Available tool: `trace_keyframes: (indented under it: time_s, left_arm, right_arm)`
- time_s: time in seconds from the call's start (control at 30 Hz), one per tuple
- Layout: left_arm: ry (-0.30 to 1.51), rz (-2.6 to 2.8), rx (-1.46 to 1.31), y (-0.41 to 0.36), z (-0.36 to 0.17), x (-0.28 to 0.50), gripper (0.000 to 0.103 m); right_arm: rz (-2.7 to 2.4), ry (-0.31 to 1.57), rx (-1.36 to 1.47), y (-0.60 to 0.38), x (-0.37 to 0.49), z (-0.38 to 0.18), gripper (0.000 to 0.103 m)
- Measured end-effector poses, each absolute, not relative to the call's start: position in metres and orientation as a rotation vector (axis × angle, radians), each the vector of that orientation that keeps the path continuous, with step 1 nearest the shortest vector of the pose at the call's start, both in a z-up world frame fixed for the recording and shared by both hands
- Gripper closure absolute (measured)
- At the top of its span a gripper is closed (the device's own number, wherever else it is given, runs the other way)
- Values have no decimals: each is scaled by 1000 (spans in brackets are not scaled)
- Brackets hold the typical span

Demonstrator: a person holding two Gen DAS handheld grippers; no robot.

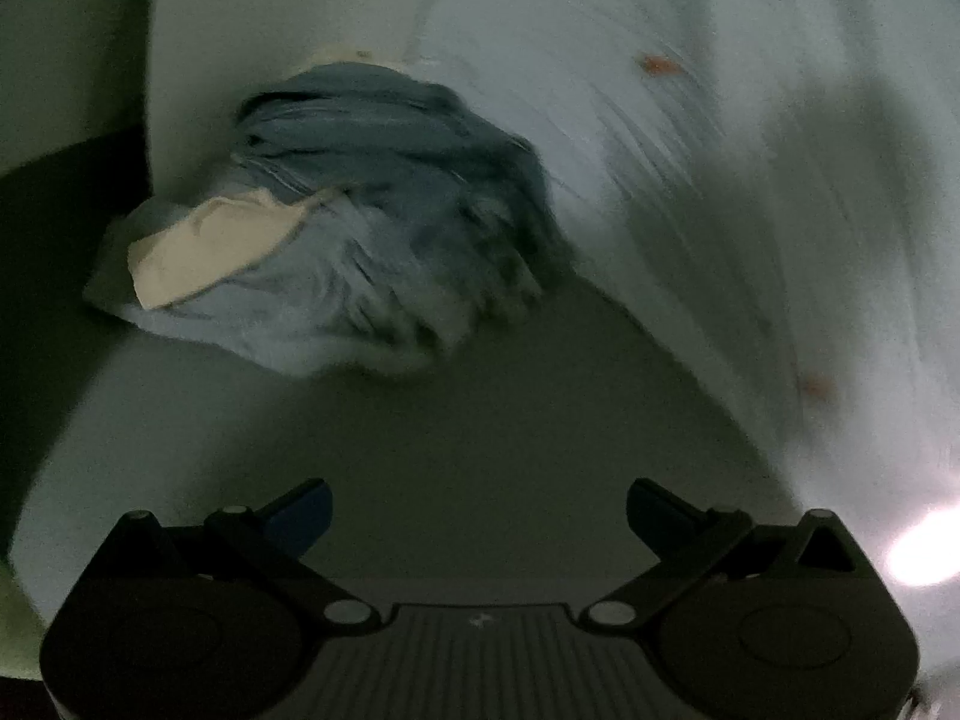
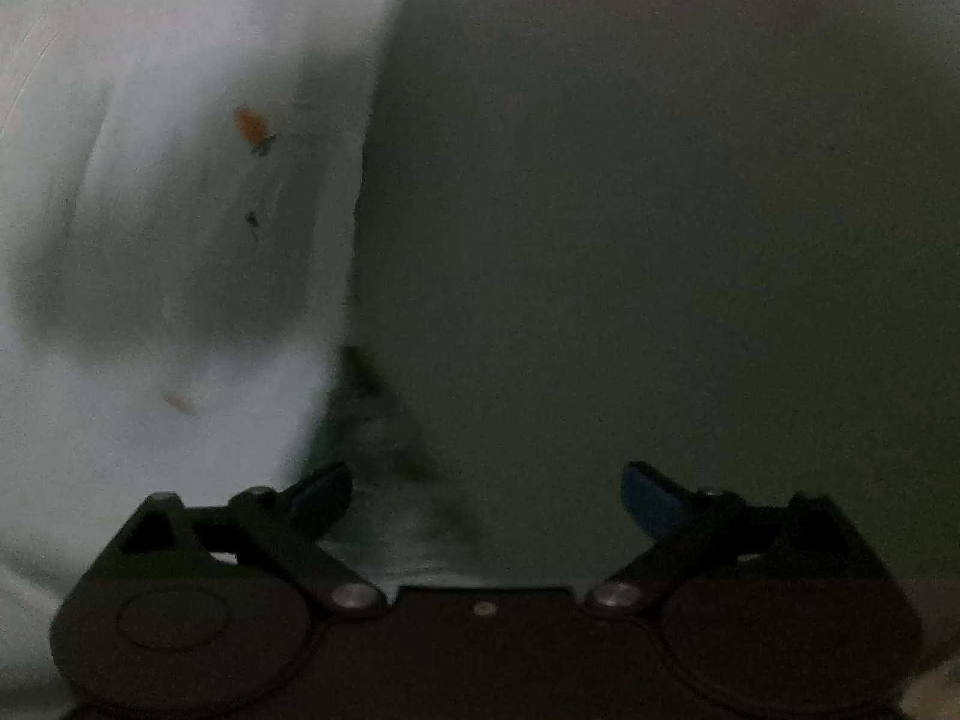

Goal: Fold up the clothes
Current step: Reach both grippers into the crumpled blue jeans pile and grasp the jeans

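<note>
- Both tools gape wide and empty: left tool (image 1: 478,507) over bare worktop (image 1: 420,420), right tool (image 2: 486,498) by the white garment's (image 2: 150,240) edge.
- Crumpled blue clothes (image 1: 360,228) sit near the worktop's far-left corner; I judge they could slide off.
- Blur and dimness risk a mis-grab, I think.

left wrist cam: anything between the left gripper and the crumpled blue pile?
Nothing. In the left wrist view, only bare grey-green surface lies between the open left gripper and the crumpled blue pile. The white garment lies off to the right.
</note>
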State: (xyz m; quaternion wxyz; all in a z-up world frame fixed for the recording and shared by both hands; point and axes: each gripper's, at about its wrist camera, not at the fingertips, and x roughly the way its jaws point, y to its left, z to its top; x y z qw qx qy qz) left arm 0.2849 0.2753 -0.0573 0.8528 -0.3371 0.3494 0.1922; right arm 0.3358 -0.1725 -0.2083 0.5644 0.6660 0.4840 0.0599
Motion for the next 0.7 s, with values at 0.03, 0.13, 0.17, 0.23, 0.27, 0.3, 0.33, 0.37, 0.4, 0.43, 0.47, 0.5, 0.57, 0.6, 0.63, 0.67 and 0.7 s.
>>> trace_keyframes:
  time_s: [0.03, 0.13, 0.17, 0.23, 0.27, 0.3, 0.33, 0.37, 0.4, 0.43, 0.47, 0.5, 0.57, 0.6, 0.63, 0.67, 0.7]
  left_arm:
    - [711, 411, -764, 296, -59, 291, 0]
    - [659, 425, -877, 350, -66, 310, 0]
    - [651, 429, -896, 366, -67, 318, 0]
    - [630, 441, -922, 399, -68, 335, 0]
    - [613, 444, -924, 411, -68, 342, 0]
    - [594, 446, -930, 423, -68, 349, 0]
    - [576, 448, -939, 435, -68, 356, 0]
    - [560, 449, -955, 447, -69, 363, 0]
    - [547, 453, -969, 459, -71, 370, 1]
    - [534, 457, -982, 471, -73, 378, 1]
    - [524, 465, -984, 480, -74, 385, 1]
    - [516, 478, -978, 487, -75, 392, 1]
    - [509, 503, -965, 500, -78, 405, 1]
    - [510, 514, -961, 505, -81, 411, 1]
    - [514, 517, -966, 510, -83, 416, 1]
    - [519, 519, -975, 516, -86, 421, 1]
    - [524, 521, -983, 521, -89, 426, 1]
  right_arm:
    - [148, 1141, 1648, -158, 343, -217, 6]
    - [176, 1147, 1651, -108, 375, -218, 8]
    - [189, 1151, 1654, -91, 388, -217, 11]
    - [218, 1158, 1666, -56, 412, -214, 16]
    - [243, 1158, 1686, -40, 425, -212, 21]
    - [268, 1154, 1700, -23, 439, -212, 29]
    - [293, 1150, 1713, -7, 454, -212, 33]
    - [316, 1147, 1726, 9, 469, -211, 41]
    - [340, 1143, 1739, 24, 484, -210, 46]
    - [364, 1144, 1748, 40, 500, -209, 49]
    - [389, 1156, 1746, 56, 516, -209, 52]
    - [414, 1168, 1744, 72, 532, -208, 56]
    - [444, 1195, 1729, 105, 564, -209, 59]
    - [452, 1209, 1722, 120, 578, -210, 66]
    - [459, 1224, 1724, 134, 588, -214, 69]
    - [469, 1237, 1728, 148, 597, -217, 72]
    - [477, 1247, 1732, 159, 602, -222, 72]
